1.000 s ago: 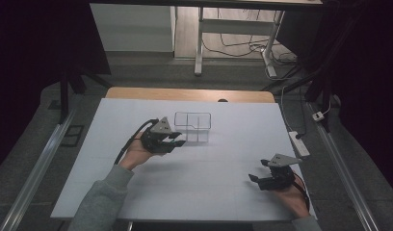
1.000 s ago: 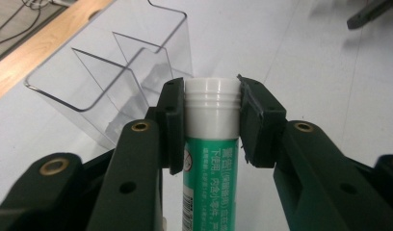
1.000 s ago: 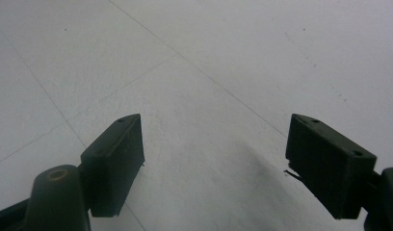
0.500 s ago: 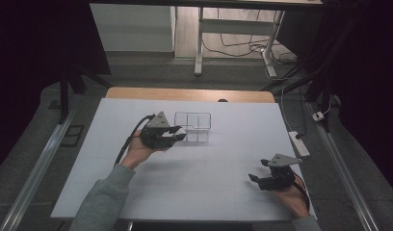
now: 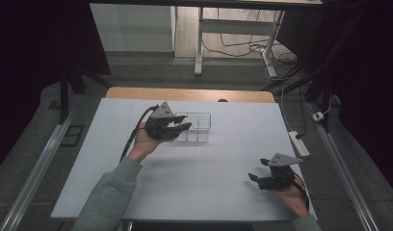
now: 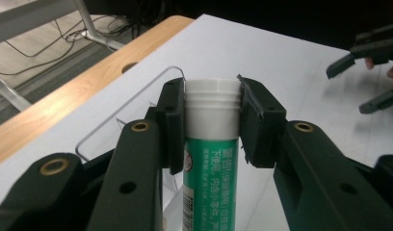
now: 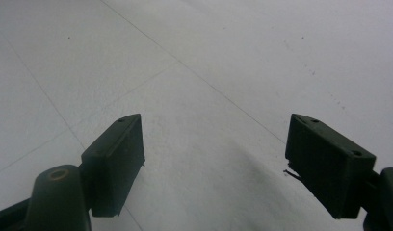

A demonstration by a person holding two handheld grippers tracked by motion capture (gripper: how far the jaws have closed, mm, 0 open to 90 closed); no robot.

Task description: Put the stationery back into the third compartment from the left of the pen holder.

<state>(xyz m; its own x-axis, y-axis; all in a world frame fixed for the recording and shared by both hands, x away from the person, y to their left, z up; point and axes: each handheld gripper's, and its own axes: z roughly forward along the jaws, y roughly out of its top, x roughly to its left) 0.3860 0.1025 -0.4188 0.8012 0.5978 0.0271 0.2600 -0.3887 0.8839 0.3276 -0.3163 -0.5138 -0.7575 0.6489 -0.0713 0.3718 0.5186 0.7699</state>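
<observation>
I am gripping a green glue stick (image 6: 211, 144) near its white cap in my left tool (image 6: 211, 120), carrying it just above the clear tray (image 5: 198, 126) on the desk (image 5: 194, 178). I am keeping it upright and centred over one compartment before lowering, while my right tool (image 7: 214, 163) is resting open and empty, well apart.

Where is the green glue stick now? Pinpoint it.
Left gripper view: the green glue stick sits clamped in the left claw, over the clear tray near the table's far edge.

Clear tray (image 5: 197, 126) at table (image 5: 199, 187) rear, glue stick (image 6: 211, 144) over its near-left edge.
</observation>
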